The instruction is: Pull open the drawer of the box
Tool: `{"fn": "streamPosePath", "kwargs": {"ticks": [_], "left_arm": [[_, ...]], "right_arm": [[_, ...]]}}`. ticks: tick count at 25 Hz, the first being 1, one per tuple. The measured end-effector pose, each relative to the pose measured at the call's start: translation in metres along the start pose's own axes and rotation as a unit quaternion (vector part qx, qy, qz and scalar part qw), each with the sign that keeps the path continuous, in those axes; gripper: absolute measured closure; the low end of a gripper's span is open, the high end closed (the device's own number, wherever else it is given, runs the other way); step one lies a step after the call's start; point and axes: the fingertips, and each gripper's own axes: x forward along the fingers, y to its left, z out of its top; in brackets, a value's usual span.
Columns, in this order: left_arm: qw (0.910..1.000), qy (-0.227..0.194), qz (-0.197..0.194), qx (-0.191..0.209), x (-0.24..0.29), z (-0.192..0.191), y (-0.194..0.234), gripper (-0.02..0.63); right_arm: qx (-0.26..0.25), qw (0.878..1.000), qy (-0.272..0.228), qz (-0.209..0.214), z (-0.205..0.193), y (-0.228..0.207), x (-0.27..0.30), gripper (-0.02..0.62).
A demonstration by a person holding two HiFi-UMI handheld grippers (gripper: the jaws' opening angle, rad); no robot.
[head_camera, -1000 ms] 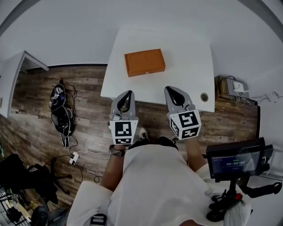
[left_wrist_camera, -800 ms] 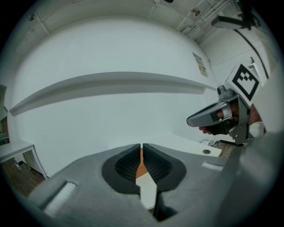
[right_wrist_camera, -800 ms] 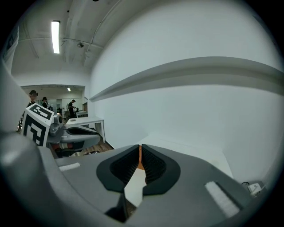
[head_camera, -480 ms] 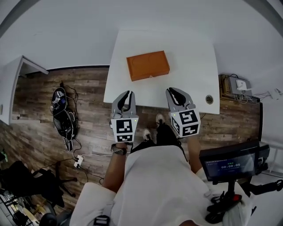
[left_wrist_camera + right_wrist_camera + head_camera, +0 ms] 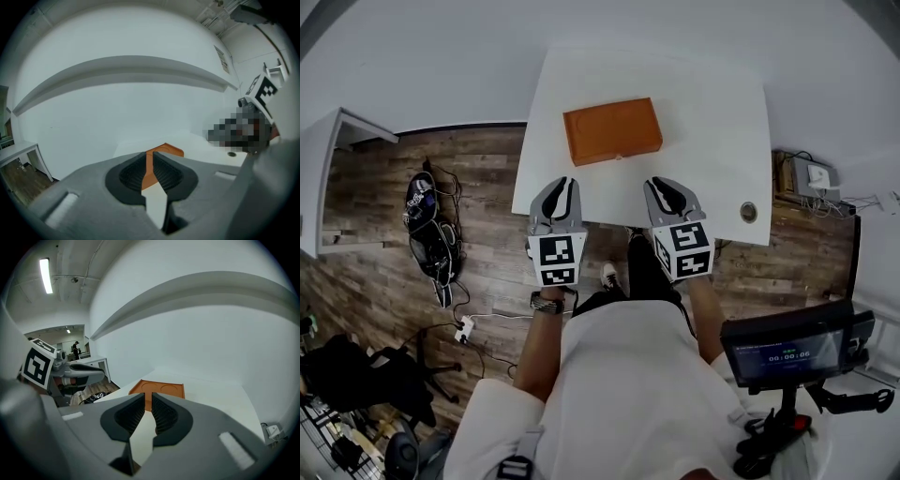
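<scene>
A flat orange rectangular box [image 5: 612,130] lies toward the middle of the white surface [image 5: 712,112], well clear of every edge and with nothing else near it. From above its outline reads as one unbroken block, so the drawer looks fully shut. Which side carries the drawer front cannot be made out with confidence.

The left gripper [image 5: 555,202] and the right gripper [image 5: 670,199] hang side by side over the near edge of the surface. Both point toward the box, both are short of it, and neither touches it.

In the left gripper view the ribbed fingers [image 5: 131,173] stand only slightly apart. Just the distant box and bare surface show through the slit, and nothing is held. In the right gripper view the fingers [image 5: 129,416] are opening, a narrow gap between them, and they too are empty, with the box lying ahead.

As I judge it, the task is at its very start. No contact has been made and no part of the drawer is drawn out. Everything is left to do: reach the box, find and grip the drawer's pull, likely steady the body with the other gripper, and draw the drawer out.
</scene>
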Motion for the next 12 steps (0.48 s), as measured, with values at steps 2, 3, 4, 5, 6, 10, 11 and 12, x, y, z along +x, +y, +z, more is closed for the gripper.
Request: {"fn": "streamPosePath", "kwargs": {"ticks": [2, 3, 4, 5, 6, 10, 11, 12], "left_arm": [[1.0, 0.004, 0.004, -0.002, 0.007, -0.002, 0.003, 0.558], [1.0, 0.007, 0.006, -0.004, 0.011, -0.003, 0.004, 0.557], [0.9999, 0.009, 0.006, -0.005, 0.016, -0.004, 0.004, 0.557], [0.9999, 0.011, 0.006, -0.006, 0.02, -0.004, 0.005, 0.55], [0.9999, 0.012, 0.005, -0.005, 0.023, -0.005, 0.005, 0.544], [0.9998, 0.016, 0.009, -0.003, 0.049, -0.011, 0.011, 0.54], [0.9998, 0.018, 0.009, -0.005, 0.055, -0.015, 0.012, 0.54], [0.9997, 0.021, 0.008, -0.008, 0.059, -0.019, 0.013, 0.54]], "right_arm": [[0.002, 1.0, 0.006, 0.004, -0.003, -0.001, 0.01, 0.546], [0.005, 1.0, 0.009, 0.006, -0.005, -0.002, 0.015, 0.545], [0.009, 1.0, 0.012, 0.007, -0.007, -0.005, 0.02, 0.545], [0.015, 1.0, 0.014, 0.006, -0.009, -0.006, 0.025, 0.545], [0.02, 1.0, 0.017, 0.005, -0.011, -0.008, 0.03, 0.542], [0.032, 0.999, 0.028, 0.008, -0.025, -0.016, 0.061, 0.526], [0.034, 0.999, 0.033, 0.011, -0.031, -0.017, 0.068, 0.523], [0.035, 0.999, 0.038, 0.012, -0.036, -0.017, 0.073, 0.522]]}}
